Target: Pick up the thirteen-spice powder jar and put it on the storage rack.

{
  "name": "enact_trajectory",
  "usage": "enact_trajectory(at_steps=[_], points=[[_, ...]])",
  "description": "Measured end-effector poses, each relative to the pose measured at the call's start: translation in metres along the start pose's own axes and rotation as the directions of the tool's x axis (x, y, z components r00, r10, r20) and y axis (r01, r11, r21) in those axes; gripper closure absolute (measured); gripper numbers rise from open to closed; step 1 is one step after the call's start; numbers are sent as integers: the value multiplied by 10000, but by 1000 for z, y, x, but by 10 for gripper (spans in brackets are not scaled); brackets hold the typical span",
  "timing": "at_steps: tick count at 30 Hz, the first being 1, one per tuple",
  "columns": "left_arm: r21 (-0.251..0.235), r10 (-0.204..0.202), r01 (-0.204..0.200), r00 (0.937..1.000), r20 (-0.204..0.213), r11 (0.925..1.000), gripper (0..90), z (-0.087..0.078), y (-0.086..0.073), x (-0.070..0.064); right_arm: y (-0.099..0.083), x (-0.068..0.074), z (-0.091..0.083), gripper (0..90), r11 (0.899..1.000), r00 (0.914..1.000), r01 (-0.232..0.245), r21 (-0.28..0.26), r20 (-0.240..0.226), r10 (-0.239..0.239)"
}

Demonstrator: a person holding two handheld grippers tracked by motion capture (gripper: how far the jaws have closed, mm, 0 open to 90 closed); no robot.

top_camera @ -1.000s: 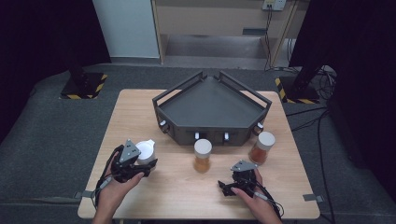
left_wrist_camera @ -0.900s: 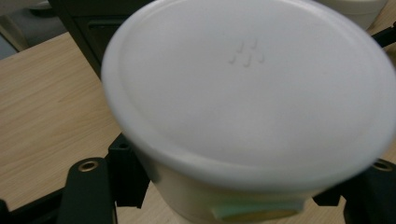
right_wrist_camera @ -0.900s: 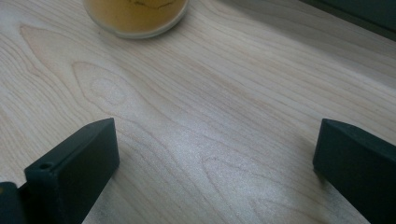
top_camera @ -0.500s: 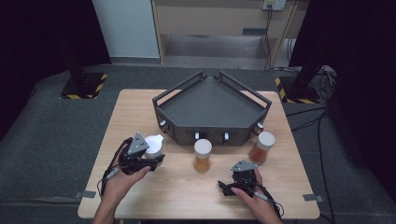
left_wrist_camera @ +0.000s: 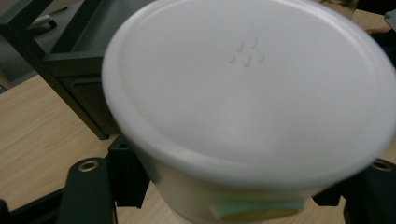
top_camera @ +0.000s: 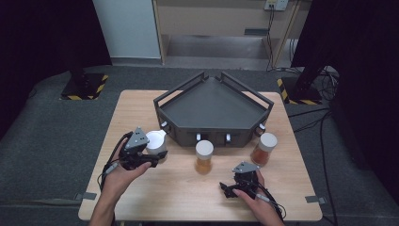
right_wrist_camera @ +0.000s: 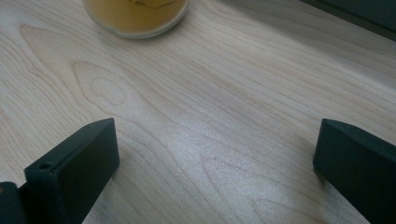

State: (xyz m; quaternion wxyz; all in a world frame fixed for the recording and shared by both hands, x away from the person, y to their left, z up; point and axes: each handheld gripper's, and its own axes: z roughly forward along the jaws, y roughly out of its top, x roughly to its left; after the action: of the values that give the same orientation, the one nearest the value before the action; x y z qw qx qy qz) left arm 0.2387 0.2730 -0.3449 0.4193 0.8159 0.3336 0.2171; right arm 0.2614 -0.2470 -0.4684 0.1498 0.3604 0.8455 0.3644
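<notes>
Item: white-lidded jar [top_camera: 156, 142], in transit, left side of desk [top_camera: 141, 108].

Nearest me, my right gripper [top_camera: 234, 186] rests low on the desk, fingers apart and empty. My left gripper [top_camera: 149, 157] has its fingers clamped on the jar below its lid, apparently lifted, just short of the black tray [top_camera: 214, 108]. Two amber jars [top_camera: 204, 157] [top_camera: 264, 149] stand before the tray. Step judged: carrying. Next: forward over the tray's rail, lower, release.

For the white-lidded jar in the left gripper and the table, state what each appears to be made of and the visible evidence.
Jar: lid looks like matte white moulded plastic, with small raised dots; the body's material is unclear. Table: pale wood or wood veneer, smooth, with visible grain lines.
</notes>
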Motion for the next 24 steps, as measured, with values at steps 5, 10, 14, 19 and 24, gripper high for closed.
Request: enact_trajectory(at_steps=[5,10,14,19,24], points=[[-65,95,-94,9999,121,9999,293,-5,8,1,0,0,0,4,10000,10000,1,0,-1,-1],[-37,216,-215,9996,173,9998,293,-8,17,1,0,0,0,4,10000,10000,-2,1,0,2],[-135,248,-245,9993,278,9996,293,-9,23,2,0,0,0,4,10000,10000,-3,2,-2,3],[-211,305,-295,9984,471,9993,293,-8,30,4,0,0,0,4,10000,10000,-6,3,-1,6],[-334,355,-336,9976,591,9989,293,-7,37,5,0,0,0,4,10000,10000,-3,2,-1,3]])
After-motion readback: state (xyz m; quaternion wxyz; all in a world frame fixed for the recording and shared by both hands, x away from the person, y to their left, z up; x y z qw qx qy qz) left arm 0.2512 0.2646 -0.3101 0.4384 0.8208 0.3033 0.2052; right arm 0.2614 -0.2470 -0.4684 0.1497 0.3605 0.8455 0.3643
